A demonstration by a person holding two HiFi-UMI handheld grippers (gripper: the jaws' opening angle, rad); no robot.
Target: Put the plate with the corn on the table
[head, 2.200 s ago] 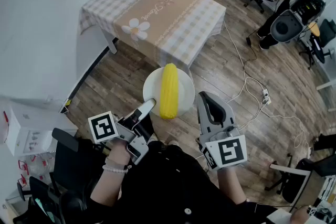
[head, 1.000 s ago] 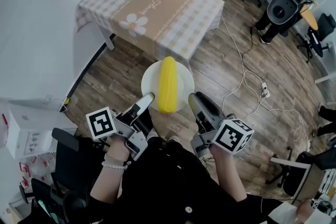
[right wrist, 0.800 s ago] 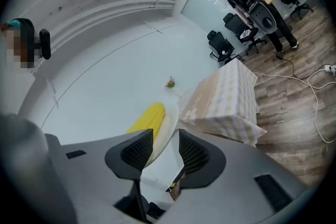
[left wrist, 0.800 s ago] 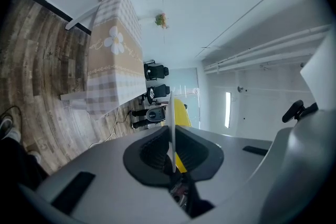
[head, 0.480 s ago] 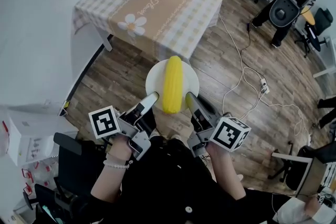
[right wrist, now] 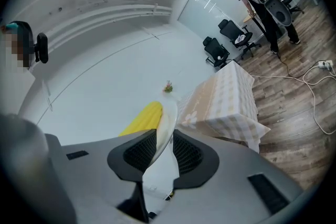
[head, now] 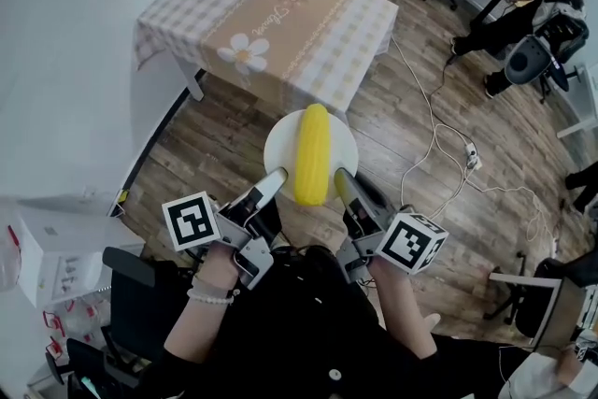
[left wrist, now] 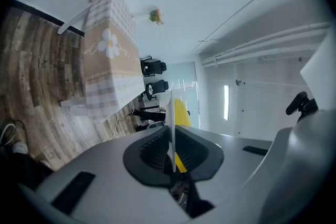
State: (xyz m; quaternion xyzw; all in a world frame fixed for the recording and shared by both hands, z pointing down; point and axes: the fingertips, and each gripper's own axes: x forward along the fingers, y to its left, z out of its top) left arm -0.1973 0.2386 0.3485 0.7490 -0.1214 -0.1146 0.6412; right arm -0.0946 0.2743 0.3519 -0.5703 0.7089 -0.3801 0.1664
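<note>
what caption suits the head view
Left gripper holds a plate of corn near the table; right gripper has just closed on it.

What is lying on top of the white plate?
One yellow corn cob lies across the plate. The plate's middle under it is covered, so nothing there can be told.

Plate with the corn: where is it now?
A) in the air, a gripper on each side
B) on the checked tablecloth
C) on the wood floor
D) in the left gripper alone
A: the plate carrying the corn hangs short of the table, with the left gripper and right gripper clamped on its rim; the right jaws have just been closing on it.
</note>
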